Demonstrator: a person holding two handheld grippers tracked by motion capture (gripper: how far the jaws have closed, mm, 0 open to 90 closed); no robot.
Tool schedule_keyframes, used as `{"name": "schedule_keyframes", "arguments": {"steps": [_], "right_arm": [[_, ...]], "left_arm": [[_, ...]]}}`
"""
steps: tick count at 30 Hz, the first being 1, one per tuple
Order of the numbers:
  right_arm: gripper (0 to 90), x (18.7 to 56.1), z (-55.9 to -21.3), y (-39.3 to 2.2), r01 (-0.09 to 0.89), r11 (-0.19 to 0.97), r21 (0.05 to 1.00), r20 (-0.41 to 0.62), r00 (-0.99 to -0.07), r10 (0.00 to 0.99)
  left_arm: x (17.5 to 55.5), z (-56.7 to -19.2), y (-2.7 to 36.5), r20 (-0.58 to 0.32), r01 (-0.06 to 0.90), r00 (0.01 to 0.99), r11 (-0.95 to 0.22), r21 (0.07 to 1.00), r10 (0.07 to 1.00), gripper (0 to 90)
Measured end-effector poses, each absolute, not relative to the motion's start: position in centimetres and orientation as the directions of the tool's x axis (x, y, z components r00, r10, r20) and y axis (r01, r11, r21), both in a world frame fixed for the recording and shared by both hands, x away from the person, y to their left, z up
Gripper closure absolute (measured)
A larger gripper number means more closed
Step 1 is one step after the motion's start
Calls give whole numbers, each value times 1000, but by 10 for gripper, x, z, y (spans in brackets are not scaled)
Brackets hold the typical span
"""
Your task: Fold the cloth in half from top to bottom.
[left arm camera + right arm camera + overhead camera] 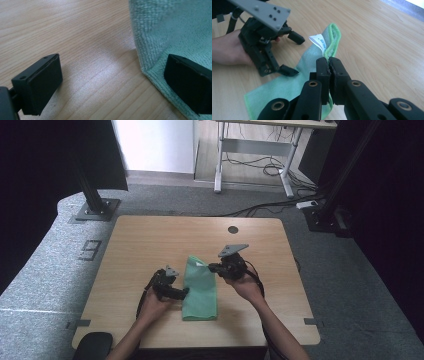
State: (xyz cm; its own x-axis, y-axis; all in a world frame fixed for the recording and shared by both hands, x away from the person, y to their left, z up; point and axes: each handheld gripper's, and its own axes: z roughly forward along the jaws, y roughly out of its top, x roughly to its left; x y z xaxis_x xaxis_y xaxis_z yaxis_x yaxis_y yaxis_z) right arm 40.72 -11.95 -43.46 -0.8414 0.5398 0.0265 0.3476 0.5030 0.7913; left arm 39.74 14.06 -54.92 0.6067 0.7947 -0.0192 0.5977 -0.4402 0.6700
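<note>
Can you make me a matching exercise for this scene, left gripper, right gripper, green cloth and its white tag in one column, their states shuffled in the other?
Things:
1. left gripper
2. right gripper
3. green cloth
4. white tag

States:
A. sticks up above the pinched edge
B. lies mostly flat on the wooden table, one edge lifted
C. open, one jaw over the cloth's edge, the other over bare wood
D. shut on a fold of the cloth's edge

Pairs: 1-C, 2-D, 3-B, 4-A
</note>
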Motion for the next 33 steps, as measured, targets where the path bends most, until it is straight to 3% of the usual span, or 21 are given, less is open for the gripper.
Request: {"name": "schedule_keyframes", "arguments": {"steps": [14, 33], "right_arm": [[858, 373, -450, -134, 357, 506, 785, 58, -856, 514], [857, 347, -506, -139, 450, 505, 737, 162, -842, 515]], "left_arm": [[397, -549, 141, -18, 599, 606, -442, 668, 795, 20], [397, -549, 141, -18, 599, 606, -441, 668, 795, 20]]}}
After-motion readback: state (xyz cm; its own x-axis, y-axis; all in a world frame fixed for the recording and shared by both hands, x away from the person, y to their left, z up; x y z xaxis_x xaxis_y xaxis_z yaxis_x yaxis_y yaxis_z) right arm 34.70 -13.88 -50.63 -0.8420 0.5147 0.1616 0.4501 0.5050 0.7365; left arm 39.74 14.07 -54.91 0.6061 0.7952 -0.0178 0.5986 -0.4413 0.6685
